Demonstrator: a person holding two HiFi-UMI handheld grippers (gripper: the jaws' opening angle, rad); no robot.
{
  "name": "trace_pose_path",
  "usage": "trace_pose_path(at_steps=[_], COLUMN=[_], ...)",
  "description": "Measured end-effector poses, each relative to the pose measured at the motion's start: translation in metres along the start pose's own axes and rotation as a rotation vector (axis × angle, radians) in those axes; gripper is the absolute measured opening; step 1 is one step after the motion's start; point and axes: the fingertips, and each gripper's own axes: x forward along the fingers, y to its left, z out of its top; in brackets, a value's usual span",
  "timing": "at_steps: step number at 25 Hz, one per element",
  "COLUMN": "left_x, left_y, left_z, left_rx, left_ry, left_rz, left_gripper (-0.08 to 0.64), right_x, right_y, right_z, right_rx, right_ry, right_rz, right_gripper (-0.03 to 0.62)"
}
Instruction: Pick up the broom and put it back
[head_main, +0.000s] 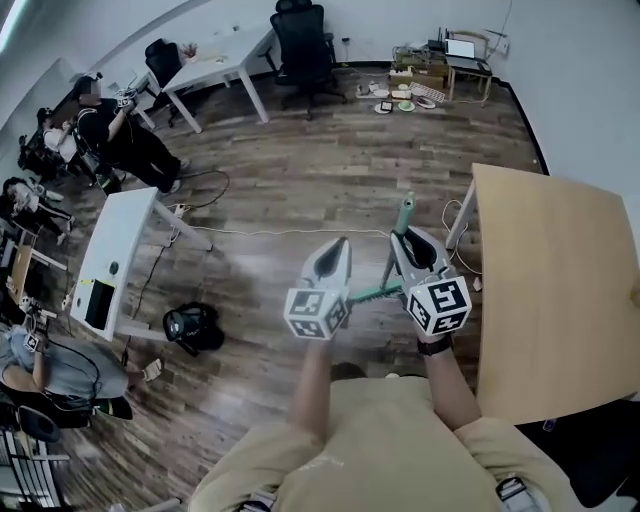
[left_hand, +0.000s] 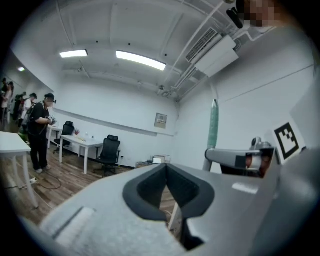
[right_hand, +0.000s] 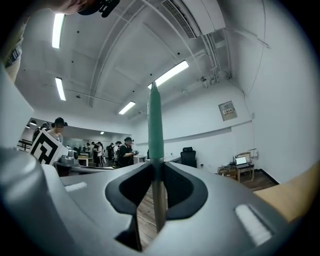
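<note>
R fingers (right_hand: 177, 189): I saw both pads pressed on the broom handle (right_hand: 155, 125). Gap was narrow and the shaft filled it.
L fingers (left_hand: 150, 189): tips met at the front, nothing btwn them.
R gripper (right_hand: 155, 169): pointed level, holding the broom. In head view it was on the right w/ its marker cube toward me.
L gripper (left_hand: 166, 166): empty and level, just beside the R gripper at about the same height.
Broom position: handle stood upright through the R jaws, w/ the green top above the tips and grey shaft below. From the L gripper view I saw that green top rising past the R gripper.
Green strip (head_main: 375, 293): lay low btwn the two cubes. Prob. part of the broom, but I couldn't tell.
Wooden table (head_main: 560, 290): to my right, its near corner close to the R gripper.
White desk (head_main: 115, 250): well off to the left.
Black bag (head_main: 195, 328): on the wood floor (head_main: 300, 170), near the desk.
Office chair (head_main: 305, 45): far end, by another white desk.
Person (head_main: 120, 135): stood upper left in head view.
</note>
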Motion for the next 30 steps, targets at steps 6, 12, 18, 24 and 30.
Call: trace_pose_path(at_steps=[6, 12, 18, 24, 30], left_x=[0.118, 0.222, 0.285, 0.350, 0.447], left_y=[0.038, 0.067, 0.095, 0.115, 0.103], left_z=[-0.016, 0.012, 0.009, -0.037, -0.061], left_rx=[-0.026, 0.013, 0.014, 0.019, 0.040], left_ry=[0.072, 0.088, 0.178, 0.287, 0.333], left_rz=[-0.140, -0.369, -0.563, -0.649, -0.696], left_gripper=[0.000, 0.000, 0.000, 0.000, 0.000], right_x=[0.056, 0.118, 0.157, 0.196, 0.230], right_y=[-0.089, -0.147, -0.190, -0.234, -0.317], right_z=[-0.026, -0.010, -0.027, -0.102, -0.147], right_rx=[0.039, 0.019, 0.054, 0.139, 0.244], right_ry=[0.058, 0.046, 0.073, 0.163, 0.154], right_rz=[-0.177, -0.401, -0.655, -0.799, -0.839], right_gripper=[0.077, 0.075, 0.080, 0.080, 0.080])
